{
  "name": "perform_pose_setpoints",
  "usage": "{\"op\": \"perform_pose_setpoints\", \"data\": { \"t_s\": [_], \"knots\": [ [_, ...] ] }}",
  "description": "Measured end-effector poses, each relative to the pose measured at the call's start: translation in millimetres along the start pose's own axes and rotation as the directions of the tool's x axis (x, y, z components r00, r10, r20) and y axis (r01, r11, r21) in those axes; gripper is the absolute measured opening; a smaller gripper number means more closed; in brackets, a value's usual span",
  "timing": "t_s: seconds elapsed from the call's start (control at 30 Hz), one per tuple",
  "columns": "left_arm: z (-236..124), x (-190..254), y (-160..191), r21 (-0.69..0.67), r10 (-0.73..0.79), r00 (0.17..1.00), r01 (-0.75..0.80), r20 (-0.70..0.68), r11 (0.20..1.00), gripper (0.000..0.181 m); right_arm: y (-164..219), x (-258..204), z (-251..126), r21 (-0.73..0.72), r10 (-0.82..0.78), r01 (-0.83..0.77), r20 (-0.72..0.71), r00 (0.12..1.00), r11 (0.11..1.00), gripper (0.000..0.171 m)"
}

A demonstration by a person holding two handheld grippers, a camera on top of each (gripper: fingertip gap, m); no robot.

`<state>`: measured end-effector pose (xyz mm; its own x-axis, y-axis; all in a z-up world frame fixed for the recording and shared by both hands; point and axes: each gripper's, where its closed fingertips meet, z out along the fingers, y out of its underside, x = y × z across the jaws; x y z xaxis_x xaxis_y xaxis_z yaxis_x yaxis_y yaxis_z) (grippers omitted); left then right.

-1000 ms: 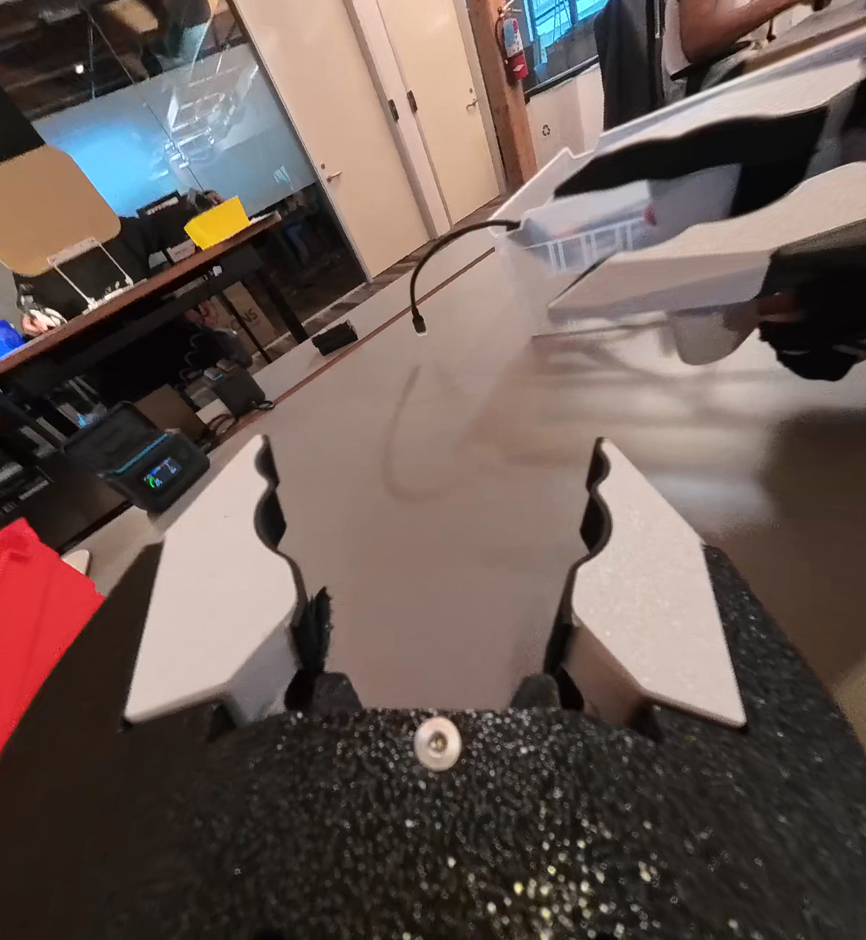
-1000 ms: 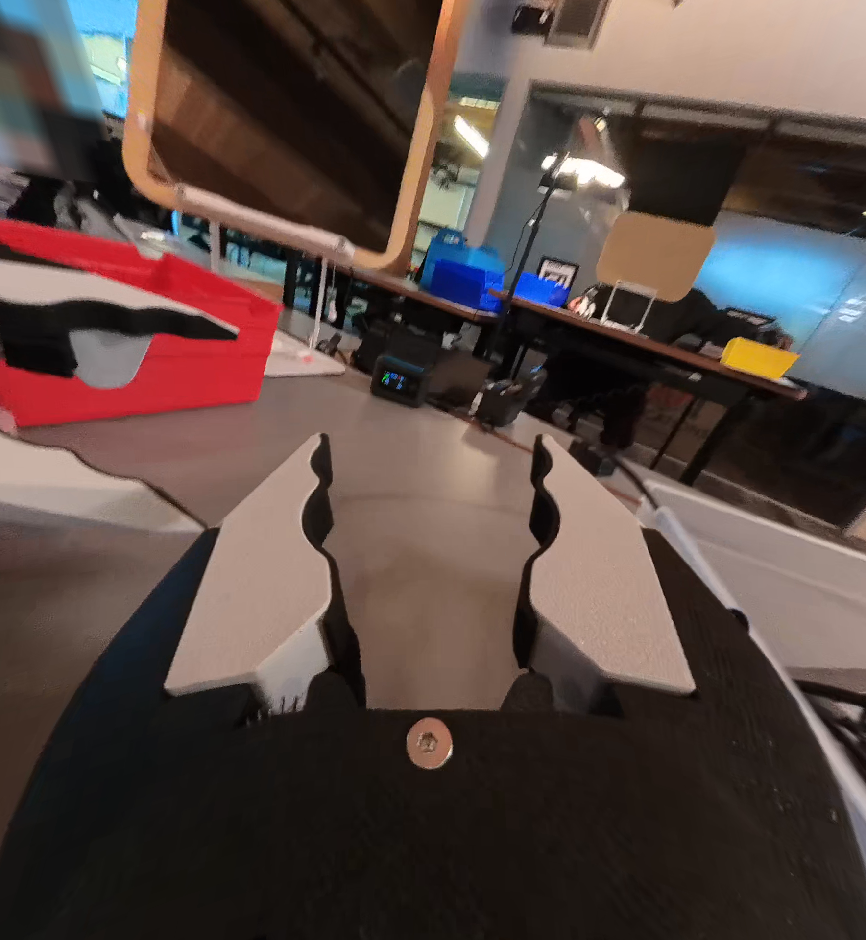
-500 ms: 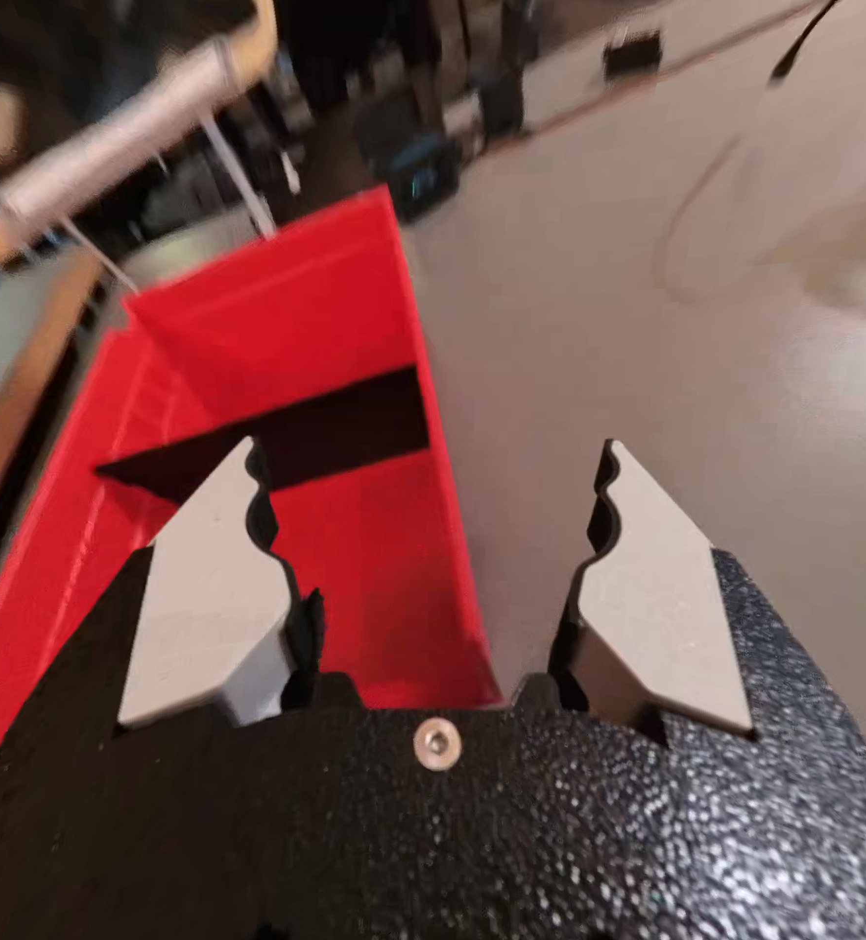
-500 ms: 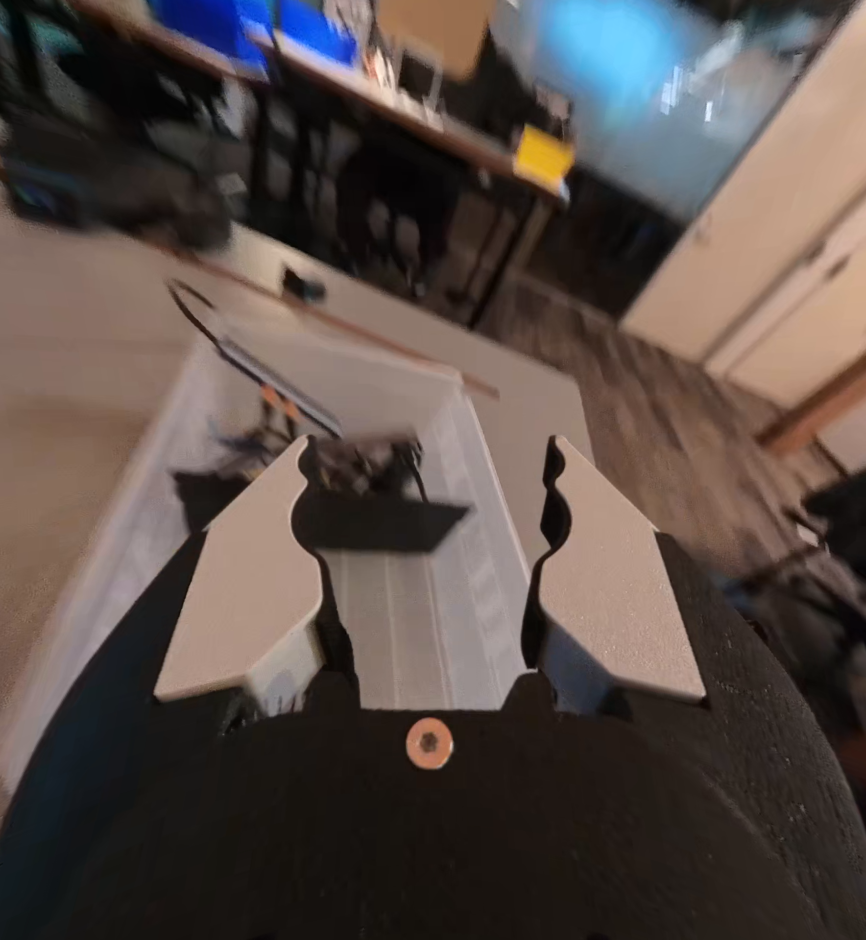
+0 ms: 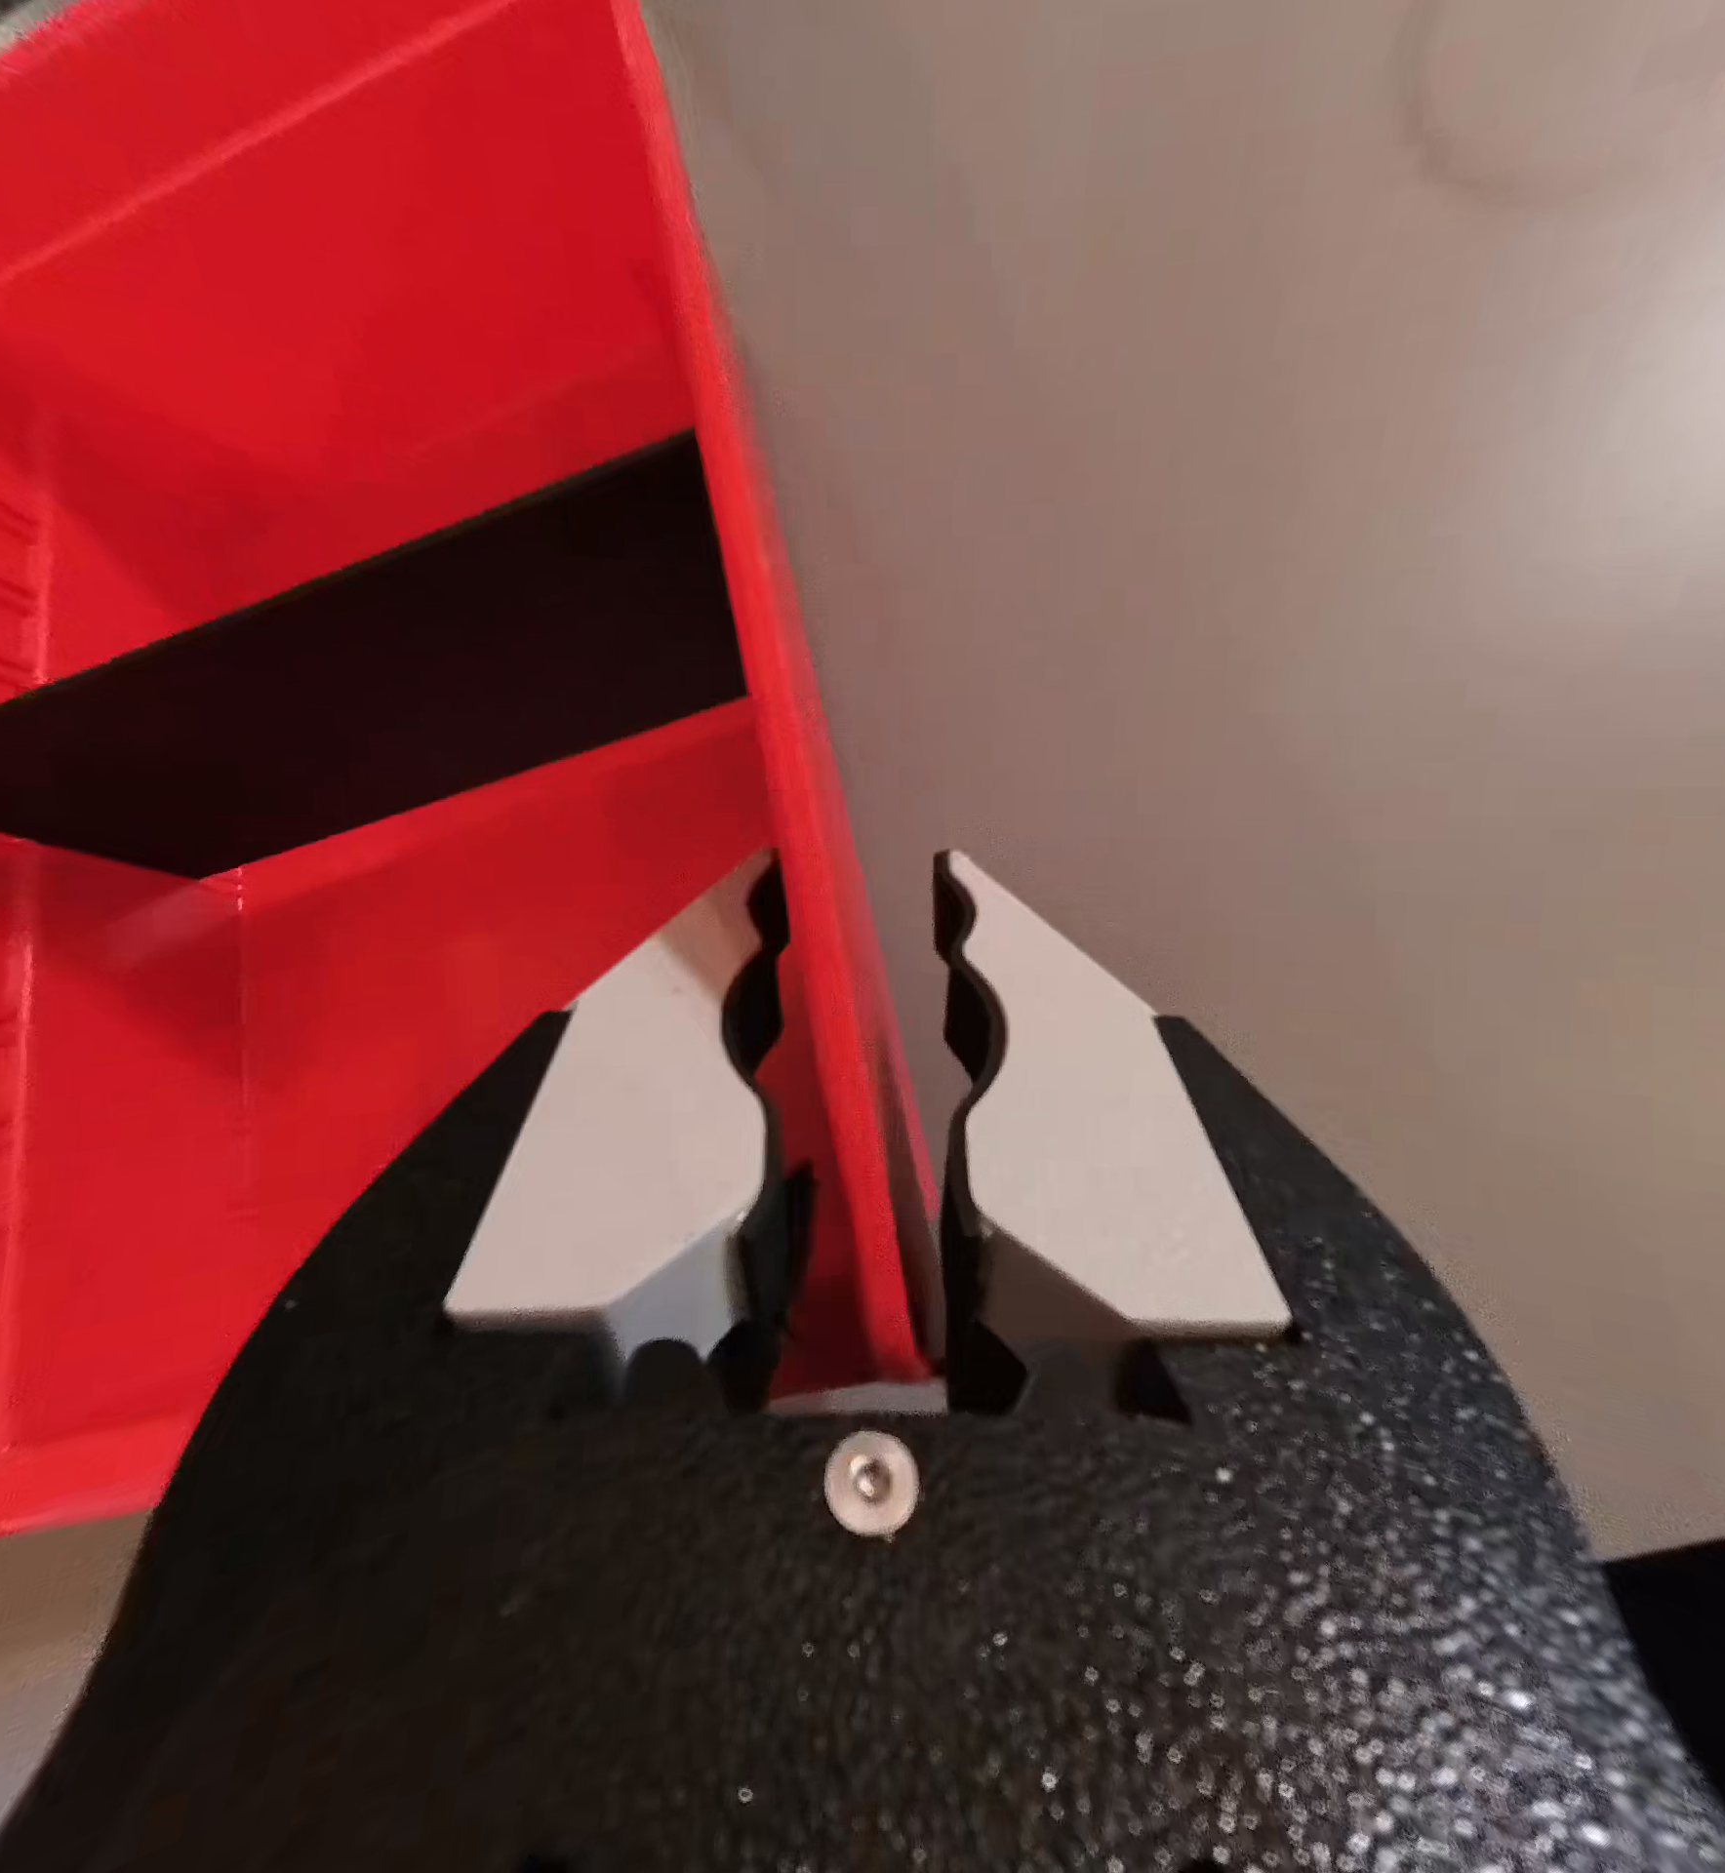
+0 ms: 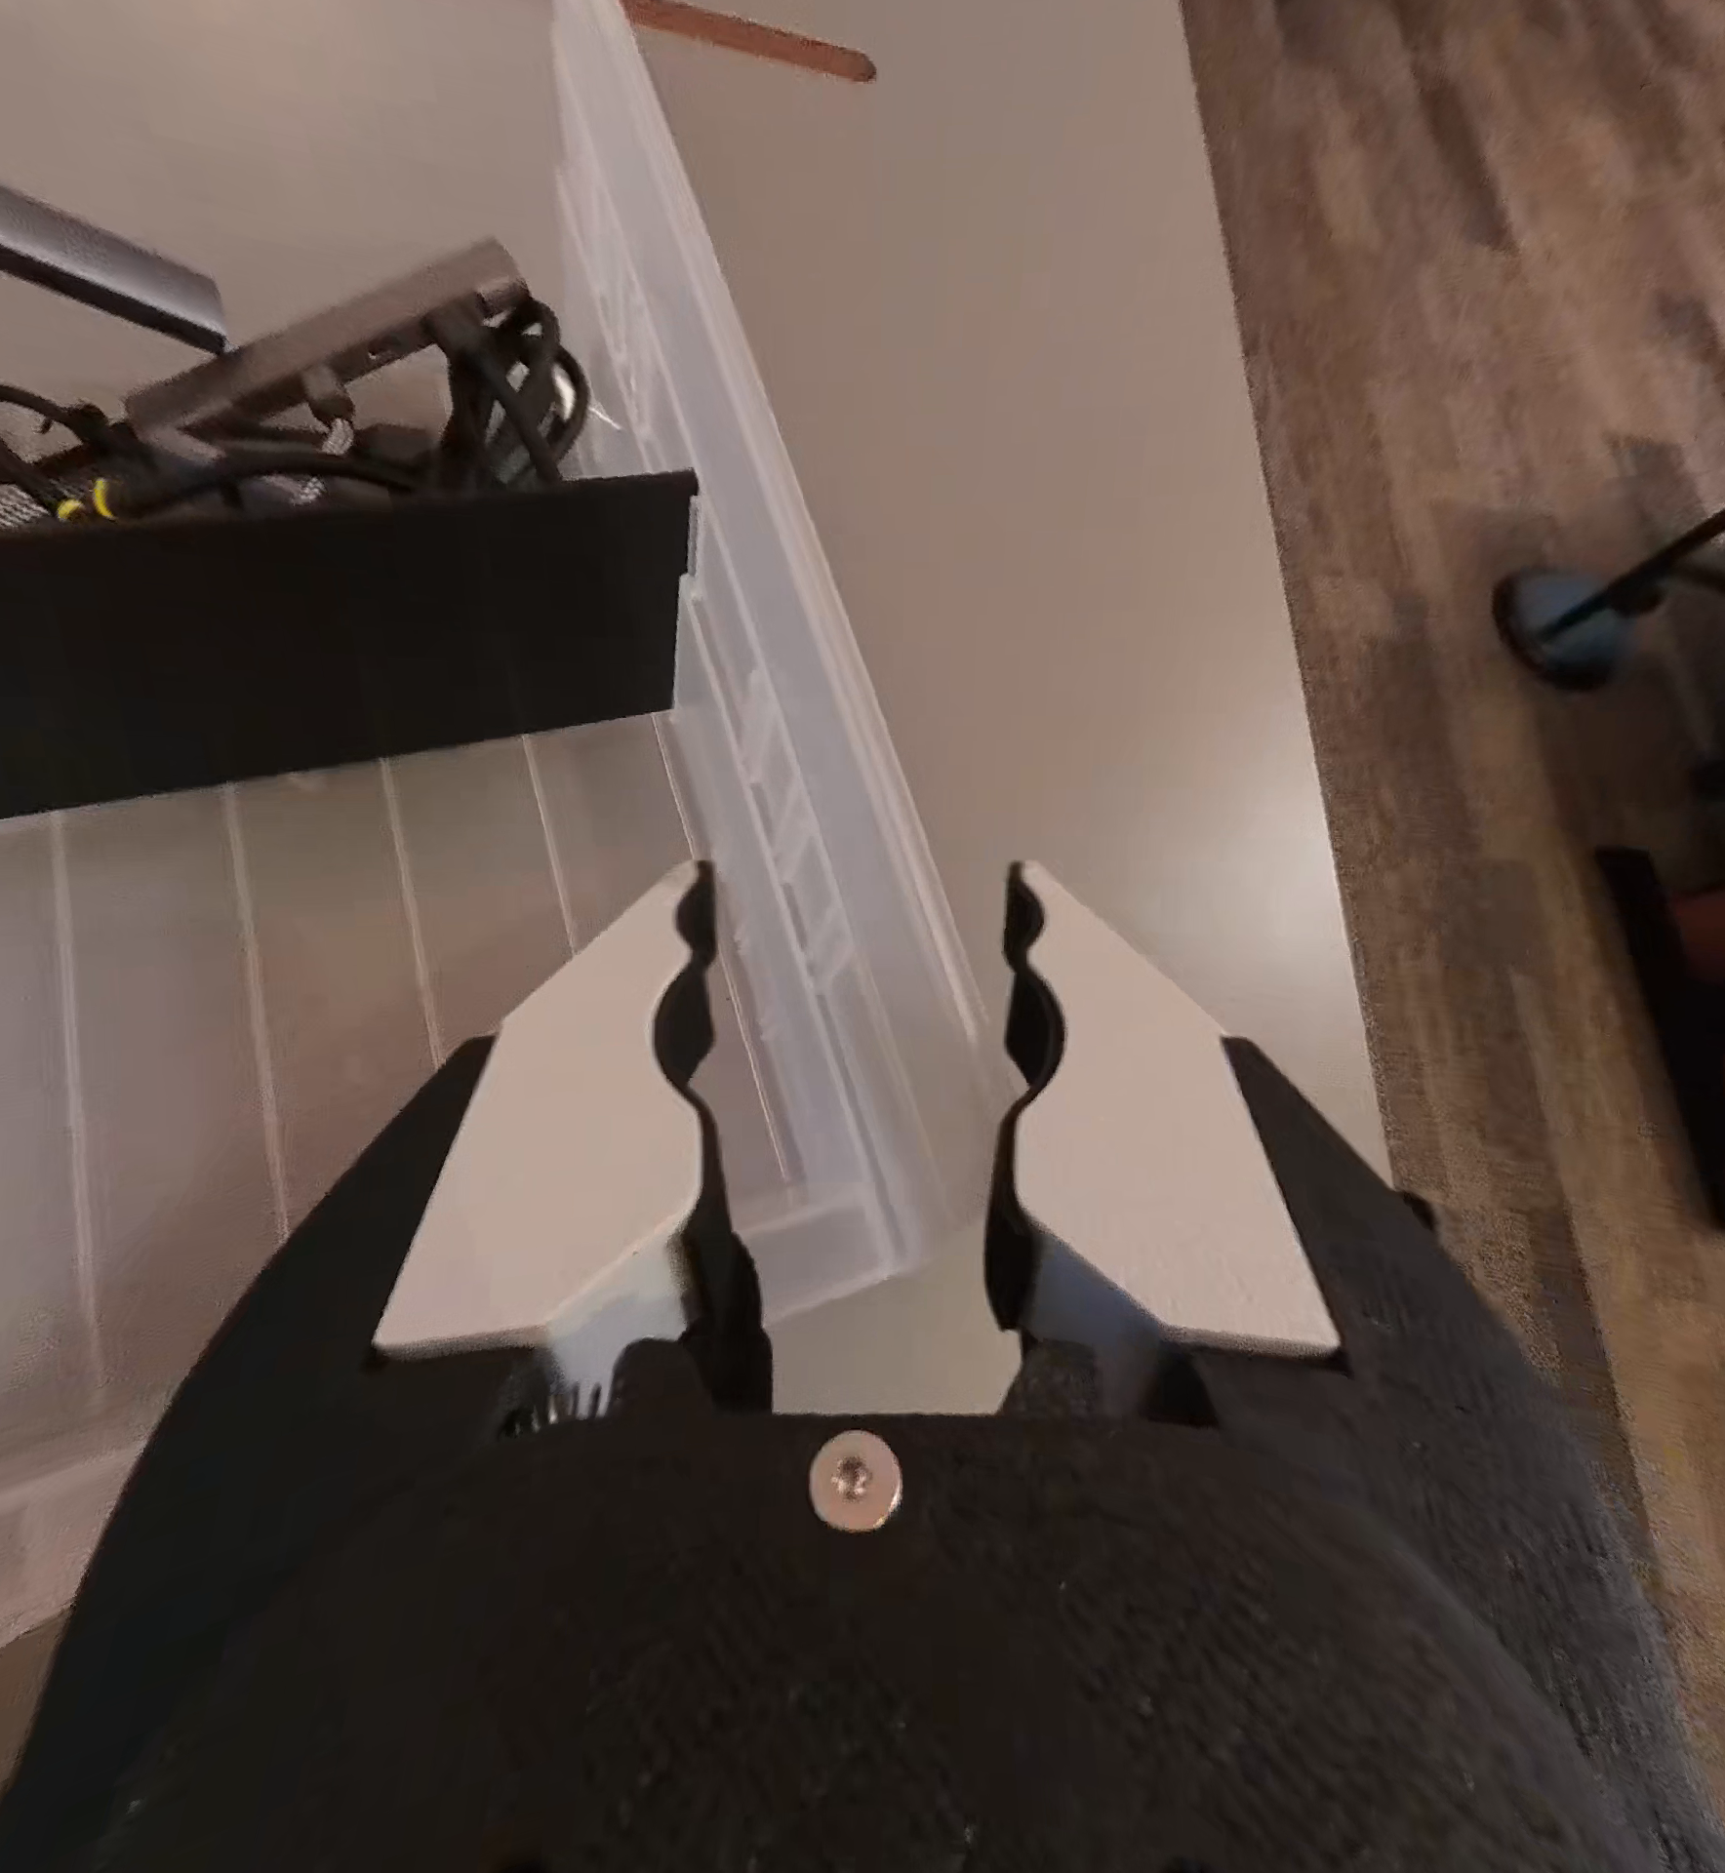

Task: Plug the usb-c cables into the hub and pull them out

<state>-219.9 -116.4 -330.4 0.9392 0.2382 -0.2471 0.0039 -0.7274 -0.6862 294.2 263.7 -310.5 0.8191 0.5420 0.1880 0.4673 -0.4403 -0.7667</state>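
My left gripper (image 5: 853,872) is closed on the right wall of a red bin (image 5: 331,304), one finger inside and one outside. A black divider (image 5: 382,669) crosses the bin, which shows nothing else inside. My right gripper (image 6: 858,882) straddles the right rim of a clear plastic bin (image 6: 798,709), with its fingers against both sides of the rim. Behind a black divider (image 6: 281,628), that bin holds a grey hub (image 6: 331,345), a second grey device (image 6: 78,243) and tangled black cables (image 6: 504,385). The cable plugs are hard to make out.
Both bins stand on a pale grey table (image 5: 1345,608). In the right wrist view the table edge runs just right of the clear bin, with wood-look floor (image 6: 1497,405) and a stand's round base (image 6: 1568,628) beyond it. Some 65 centimetres of space lies between my two pairs of fingers.
Both grippers swung down from facing the room onto the bins. The left one narrowed onto the red bin's wall. The right one narrowed around the clear bin's rim.
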Motion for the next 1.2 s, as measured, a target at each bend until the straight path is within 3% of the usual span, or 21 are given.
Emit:
{"op": "perform_pose_setpoints", "data": {
  "t_s": [0.03,0.27,0.6,0.87,1.2],
  "knots": [
    [4,2,4,-0.02,0.02,1.0,-0.02,-0.001,1.0,0.019,0,2,0,0.004,0.001,-0.001,-0.008,1.0,1.0,0.048],
    [8,-5,12,-0.049,0.094,0.994,-0.091,0.05,0.995,0.01,2,-1,-4,-0.008,-0.008,0.008,0.019,1.0,1.0,0.032],
    [-7,-6,13,0.041,0.094,0.995,-0.095,0.018,0.995,0.004,0,-29,-12,-0.006,0.047,-0.047,0.221,0.974,0.999,0.004],
    [-65,-17,2,0.186,0.085,0.988,-0.108,0.128,0.977,0.004,-11,-70,-14,0.018,-0.024,0.02,0.262,0.965,1.0,0.003],
    [-131,6,-7,0.276,0.132,0.972,-0.184,0.194,0.944,0.004,-31,-165,-15,0.085,-0.136,0.115,0.311,0.94,0.99,0.005]
  ]
}}
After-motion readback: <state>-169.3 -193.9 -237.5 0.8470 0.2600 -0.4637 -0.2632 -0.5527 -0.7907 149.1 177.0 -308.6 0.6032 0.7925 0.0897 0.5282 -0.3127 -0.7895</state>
